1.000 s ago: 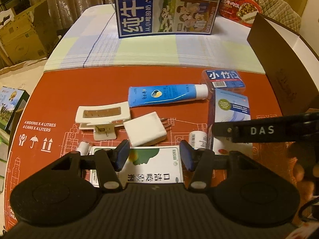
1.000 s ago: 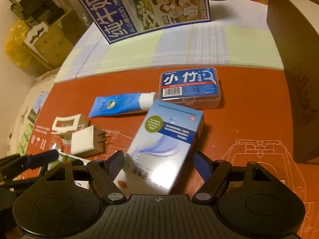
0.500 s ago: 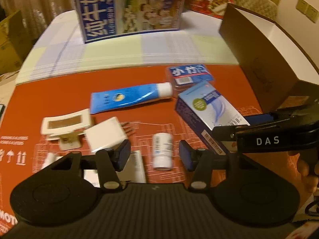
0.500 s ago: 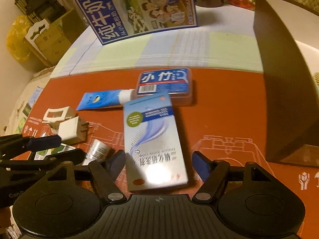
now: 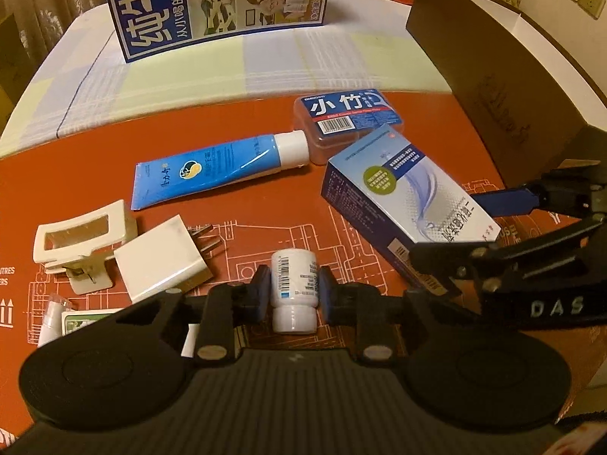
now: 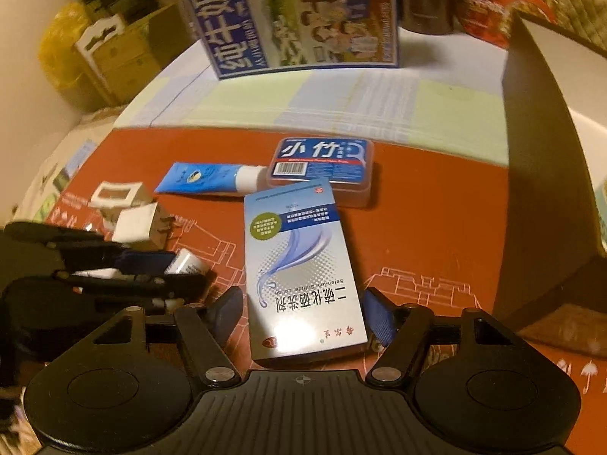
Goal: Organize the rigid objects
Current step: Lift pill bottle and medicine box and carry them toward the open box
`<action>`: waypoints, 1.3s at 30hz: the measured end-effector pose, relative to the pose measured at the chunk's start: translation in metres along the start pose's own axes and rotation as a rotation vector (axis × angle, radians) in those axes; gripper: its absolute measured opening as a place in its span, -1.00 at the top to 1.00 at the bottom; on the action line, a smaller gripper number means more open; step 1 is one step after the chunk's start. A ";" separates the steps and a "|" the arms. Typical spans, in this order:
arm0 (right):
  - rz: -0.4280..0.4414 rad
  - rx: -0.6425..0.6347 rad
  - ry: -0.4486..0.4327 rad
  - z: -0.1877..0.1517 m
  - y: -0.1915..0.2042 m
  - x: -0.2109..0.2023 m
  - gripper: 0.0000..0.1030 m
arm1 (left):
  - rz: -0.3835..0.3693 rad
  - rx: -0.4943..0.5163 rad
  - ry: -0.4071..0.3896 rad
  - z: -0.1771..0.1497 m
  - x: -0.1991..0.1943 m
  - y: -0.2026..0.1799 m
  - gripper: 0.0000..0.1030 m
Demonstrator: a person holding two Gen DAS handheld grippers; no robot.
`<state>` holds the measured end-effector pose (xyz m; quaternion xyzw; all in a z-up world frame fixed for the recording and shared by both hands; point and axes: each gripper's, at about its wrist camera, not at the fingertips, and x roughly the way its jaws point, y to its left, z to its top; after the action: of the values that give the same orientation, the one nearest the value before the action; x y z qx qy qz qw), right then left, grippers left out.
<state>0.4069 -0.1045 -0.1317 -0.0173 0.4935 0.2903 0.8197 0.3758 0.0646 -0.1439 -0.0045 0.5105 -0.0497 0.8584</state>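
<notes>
A small white bottle lies on the red mat, cap toward me. My left gripper is shut on it, a blue pad pressed on each side. The right wrist view shows that bottle between the left gripper's fingers. A silver-blue carton lies flat on the mat. My right gripper is closed on its near end, one pad at each long side. From the left wrist view, the right gripper straddles the same carton.
On the mat lie a blue tube, a floss case, a white plug adapter and a cream clip. A milk carton stands behind. A tall brown box walls the right side.
My left gripper moved right from the green-and-white packet to the white bottle, came down and shut on it. The right gripper rolled, and the silver-blue carton swung straight between its fingers.
</notes>
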 end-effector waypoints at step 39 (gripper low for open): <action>-0.037 -0.102 -0.023 -0.005 0.002 -0.015 -0.19 | 0.003 -0.054 -0.063 0.004 -0.034 -0.011 0.56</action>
<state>0.3968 -0.1113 -0.1216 -0.0650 0.4680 0.2999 0.8287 0.3621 0.0567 -0.1121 -0.0285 0.4842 -0.0343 0.8738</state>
